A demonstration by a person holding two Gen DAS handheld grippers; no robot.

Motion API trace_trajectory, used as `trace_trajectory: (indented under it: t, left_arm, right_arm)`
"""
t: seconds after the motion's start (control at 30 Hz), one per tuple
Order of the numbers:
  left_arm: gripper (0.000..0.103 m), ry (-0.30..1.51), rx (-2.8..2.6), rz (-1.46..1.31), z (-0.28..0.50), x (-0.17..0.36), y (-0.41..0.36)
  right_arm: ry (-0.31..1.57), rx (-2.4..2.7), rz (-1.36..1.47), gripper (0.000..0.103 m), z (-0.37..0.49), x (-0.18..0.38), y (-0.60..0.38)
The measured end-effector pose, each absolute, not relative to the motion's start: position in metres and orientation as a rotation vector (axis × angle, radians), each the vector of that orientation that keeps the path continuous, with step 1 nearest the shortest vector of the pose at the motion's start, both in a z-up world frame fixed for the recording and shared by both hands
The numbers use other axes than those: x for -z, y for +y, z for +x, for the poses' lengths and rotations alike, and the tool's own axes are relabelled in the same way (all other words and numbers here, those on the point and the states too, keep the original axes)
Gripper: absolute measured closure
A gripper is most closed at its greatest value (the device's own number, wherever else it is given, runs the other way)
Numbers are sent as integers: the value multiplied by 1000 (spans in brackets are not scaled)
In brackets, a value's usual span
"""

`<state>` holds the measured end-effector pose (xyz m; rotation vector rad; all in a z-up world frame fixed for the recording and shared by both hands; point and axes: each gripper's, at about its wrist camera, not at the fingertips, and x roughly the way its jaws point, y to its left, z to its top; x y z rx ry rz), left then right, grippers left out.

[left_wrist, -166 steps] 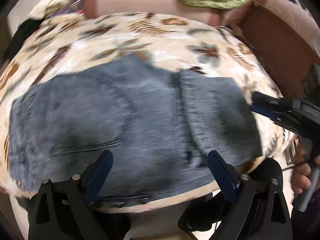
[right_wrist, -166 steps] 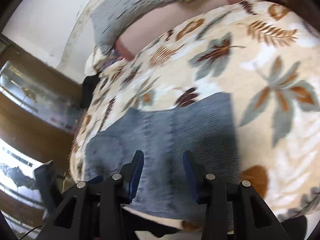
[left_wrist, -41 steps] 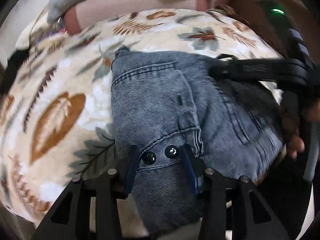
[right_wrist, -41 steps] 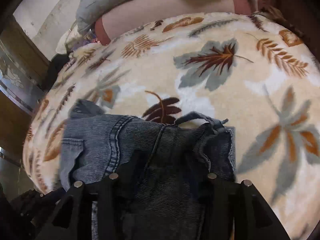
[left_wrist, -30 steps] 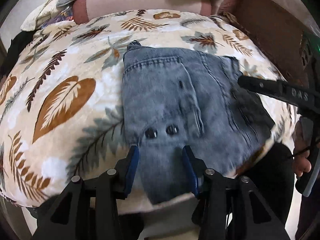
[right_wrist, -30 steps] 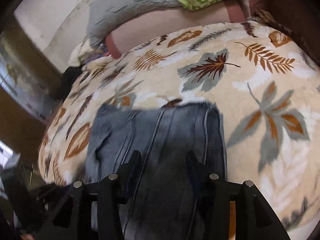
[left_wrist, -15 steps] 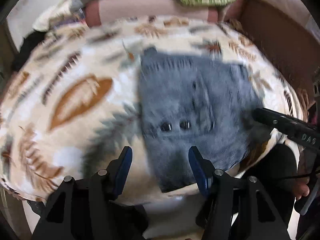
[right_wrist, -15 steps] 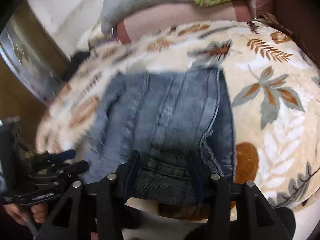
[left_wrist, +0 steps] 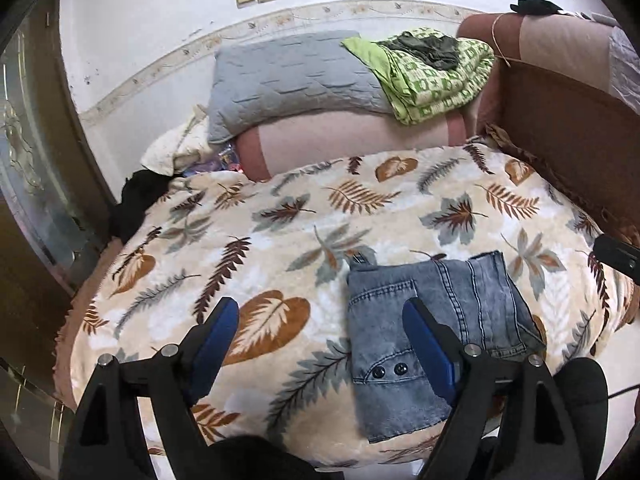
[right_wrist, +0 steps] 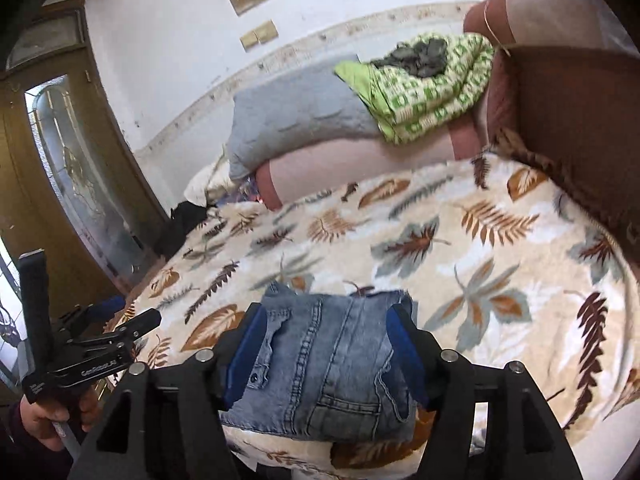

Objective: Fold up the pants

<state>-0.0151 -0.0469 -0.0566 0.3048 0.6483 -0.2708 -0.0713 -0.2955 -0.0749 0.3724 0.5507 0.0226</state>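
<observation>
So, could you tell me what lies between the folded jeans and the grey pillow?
Only bare leaf-print blanket separates the folded jeans from the grey pillow, seen in both wrist views.

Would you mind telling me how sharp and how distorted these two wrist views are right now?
Left wrist view: sharp, the folded jeans show crisp stitching; strong fisheye bulge rounds the leaf blanket. Right wrist view: jeans sharp, slight softness on the blanket's right edge, the door bows.

left gripper (left_wrist: pixel 320 344): black frame, blue pads, silver screws on the finger arms | right gripper (right_wrist: pixel 326 354): same black frame, blue pads, silver screws | left gripper seen from the right: white lettering on its black side, grey handle | dark sleeve (right_wrist: pixel 16 444) behind handle
</observation>
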Motion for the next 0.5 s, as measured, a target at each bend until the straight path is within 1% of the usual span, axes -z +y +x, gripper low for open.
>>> trace_trajectory:
  t: [0.5]
  left_arm:
    - [19,645,246,301,-17,52,-44]
  right_arm:
    - [552,-41,361,36,-73,76,-290]
